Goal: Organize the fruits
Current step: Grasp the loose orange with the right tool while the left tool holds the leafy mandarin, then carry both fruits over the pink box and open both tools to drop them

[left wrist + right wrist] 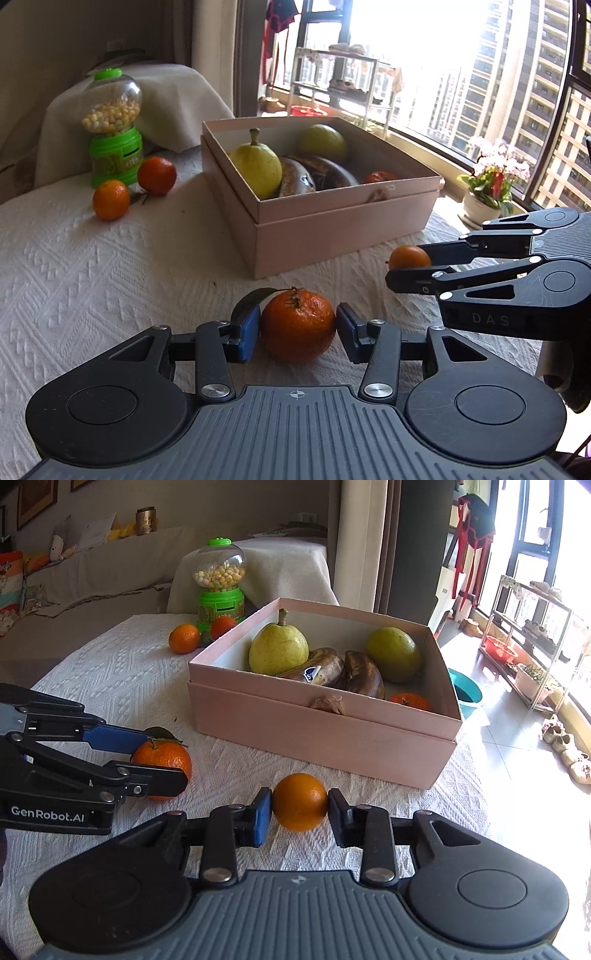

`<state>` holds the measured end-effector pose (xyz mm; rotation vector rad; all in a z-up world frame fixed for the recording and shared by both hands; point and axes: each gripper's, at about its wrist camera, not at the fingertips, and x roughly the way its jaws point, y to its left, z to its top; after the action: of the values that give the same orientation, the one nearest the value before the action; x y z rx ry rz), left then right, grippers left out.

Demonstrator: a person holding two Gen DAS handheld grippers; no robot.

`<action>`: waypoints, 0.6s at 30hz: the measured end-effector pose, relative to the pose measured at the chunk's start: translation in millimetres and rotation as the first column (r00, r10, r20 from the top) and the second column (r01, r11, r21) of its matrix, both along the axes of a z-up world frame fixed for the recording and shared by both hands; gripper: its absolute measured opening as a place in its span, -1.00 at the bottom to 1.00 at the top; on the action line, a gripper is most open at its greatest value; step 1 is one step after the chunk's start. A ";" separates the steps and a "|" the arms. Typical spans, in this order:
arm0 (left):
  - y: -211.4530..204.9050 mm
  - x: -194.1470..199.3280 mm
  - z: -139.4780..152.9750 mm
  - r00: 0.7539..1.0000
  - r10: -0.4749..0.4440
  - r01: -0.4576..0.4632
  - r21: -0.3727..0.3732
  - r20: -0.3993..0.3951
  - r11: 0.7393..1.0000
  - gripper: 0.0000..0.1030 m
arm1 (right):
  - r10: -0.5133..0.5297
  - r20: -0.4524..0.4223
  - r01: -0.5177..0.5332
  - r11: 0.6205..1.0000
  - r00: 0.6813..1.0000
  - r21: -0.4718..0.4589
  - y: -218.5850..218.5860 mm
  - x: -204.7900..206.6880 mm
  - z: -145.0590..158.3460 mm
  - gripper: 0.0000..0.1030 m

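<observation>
Room: sunlit living space, a wide window with tower blocks beyond on the right, a draped sofa at the back.
Surface: tabletop under a white textured cloth.
Right gripper: clenched on a small smooth orange, both pads pressing its sides; the fruit sits at the near edge of the tabletop, and I cannot tell whether it is clear of the cloth.
Left gripper: its blue pads flank a leafy mandarin and sit right against its sides; it looks grasped, while the fruit rests on the cloth near the front edge.
Why held so: each fruit is taken across its widest part, probably so it will not roll out on the way to the box.
Box: pink, open-topped, mid-tabletop just beyond both grippers; it holds two pears, dark bananas and one orange fruit in its near right corner.
Loose fruit: two more mandarins lie toward the far left corner, beside a green candy dispenser.
Task state: judged partly done, with four pieces outside the box.
</observation>
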<state>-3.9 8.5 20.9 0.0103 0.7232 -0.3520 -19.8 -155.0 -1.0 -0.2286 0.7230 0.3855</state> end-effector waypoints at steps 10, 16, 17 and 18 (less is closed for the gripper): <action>3.9 5.5 -7.3 0.999 0.004 -0.007 -0.058 -0.050 0.998 -0.01 | -0.034 -0.027 0.036 0.998 0.999 0.052 -16.2 -0.6 7.4 -0.37; 6.5 -7.3 19.0 0.998 -0.019 0.024 -0.090 0.057 0.996 -0.04 | -0.057 -0.009 0.058 0.996 0.998 0.066 -27.2 -6.3 13.5 -0.37; 9.5 -8.2 28.7 0.996 -0.020 0.030 -0.116 0.086 0.993 -0.04 | -0.058 0.001 0.058 0.996 0.998 0.069 -28.6 -7.4 16.6 -0.37; 12.2 -8.4 36.4 0.994 -0.019 0.033 -0.135 0.106 0.990 -0.04 | -0.059 0.015 0.058 0.996 0.998 0.073 -30.2 -8.3 21.0 -0.37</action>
<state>-12.3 20.7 57.3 -0.0910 0.5943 -0.4227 -28.1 -185.2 20.0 -0.1419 0.6962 0.3526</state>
